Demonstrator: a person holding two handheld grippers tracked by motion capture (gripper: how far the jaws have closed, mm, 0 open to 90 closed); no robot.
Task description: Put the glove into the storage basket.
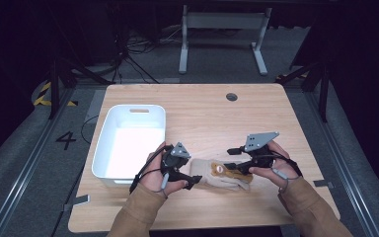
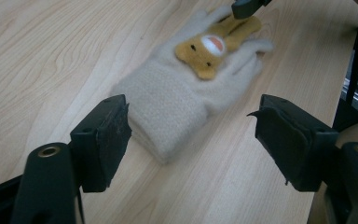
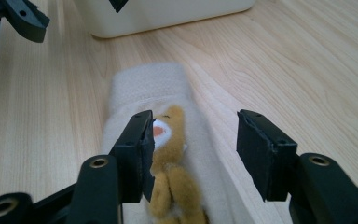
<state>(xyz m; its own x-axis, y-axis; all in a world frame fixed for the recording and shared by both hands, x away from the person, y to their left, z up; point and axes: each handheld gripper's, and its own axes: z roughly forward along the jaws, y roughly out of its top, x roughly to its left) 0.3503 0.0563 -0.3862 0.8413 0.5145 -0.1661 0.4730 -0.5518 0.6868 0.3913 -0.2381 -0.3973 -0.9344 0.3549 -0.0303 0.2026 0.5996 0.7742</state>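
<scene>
Two tools wide, nothing gripped | left tool (image 2: 193, 133) faces glove (image 2: 182, 93) cuff, right tool (image 3: 193, 154) straddles its fingers | next: I'd pinch both ends, lift toward white bin (image 1: 128, 143)

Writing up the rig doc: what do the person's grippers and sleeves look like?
Both the left gripper and the right gripper are black, each with two blocky black jaws, a grey three-cornered plate on top and a thin dark trailing cable. The sleeves are tan.
</scene>
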